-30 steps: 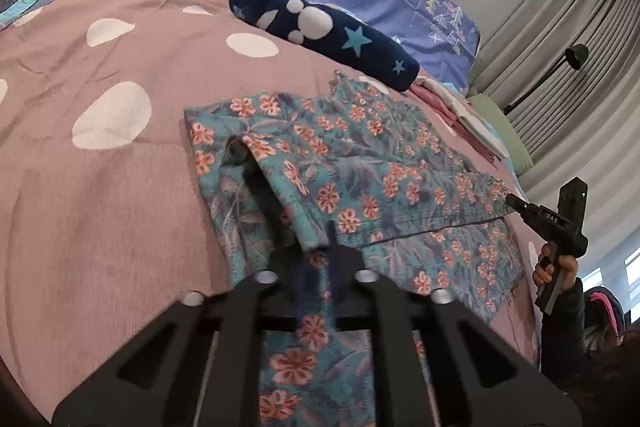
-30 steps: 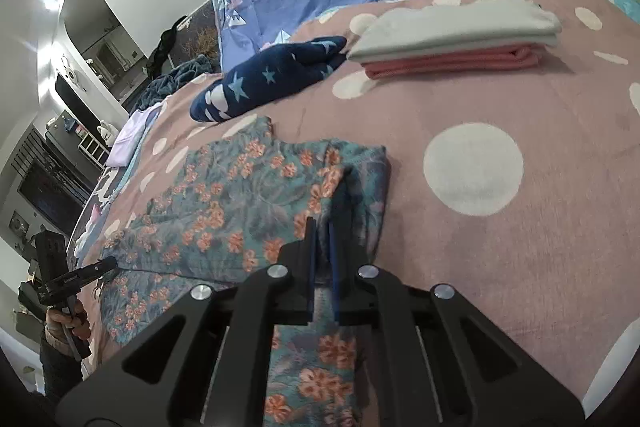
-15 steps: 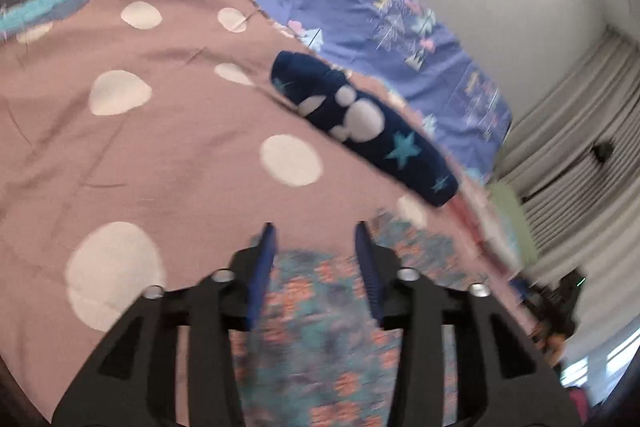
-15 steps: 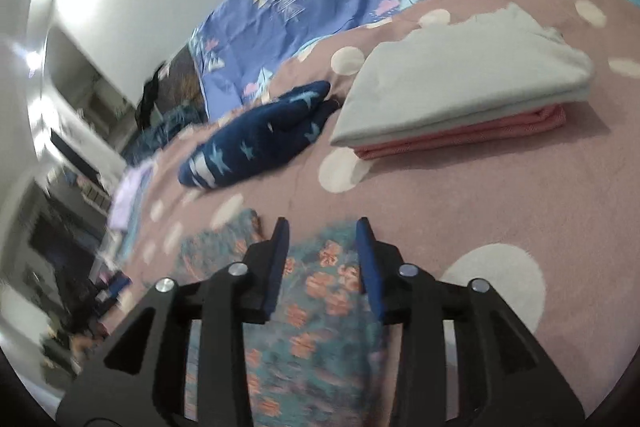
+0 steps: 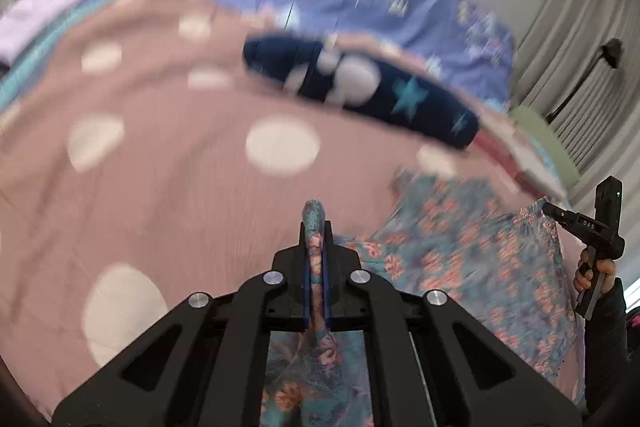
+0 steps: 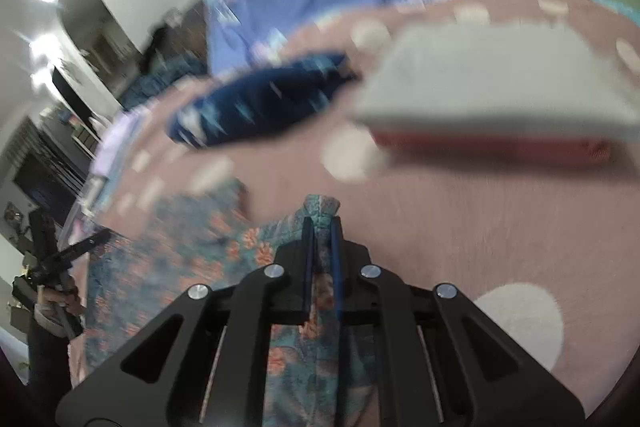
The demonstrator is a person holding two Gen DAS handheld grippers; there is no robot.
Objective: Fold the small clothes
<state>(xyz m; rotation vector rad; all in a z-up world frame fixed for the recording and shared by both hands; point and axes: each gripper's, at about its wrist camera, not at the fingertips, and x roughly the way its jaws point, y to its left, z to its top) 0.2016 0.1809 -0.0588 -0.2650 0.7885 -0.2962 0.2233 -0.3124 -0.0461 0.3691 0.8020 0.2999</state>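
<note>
Teal floral cloth (image 5: 472, 251) is lying on the pink dotted blanket (image 5: 168, 163), and both views are smearing with motion blur, so its print and edges are hard to read. The left gripper (image 5: 316, 247) is pinching a bunched corner of the cloth between its blue pads, a nub of fabric sticking out past the fingertips. The right gripper (image 6: 322, 247) is clamping another bunched corner (image 6: 320, 205) the same way. Each gripper's black frame is hiding the cloth directly under it, and the lower part of the cloth is cut off by the frame edge.

In the left view the cloth is running sideways from the left gripper toward the right gripper (image 5: 560, 217), its long axis lying between the two. Beyond the cloth, farther up the blanket, a navy star-print garment (image 5: 360, 87) is lying blurred. Beside the navy garment, in the right view, a folded stack (image 6: 492, 99) is sitting, grey on top and red beneath; its far end is smeared.
</note>
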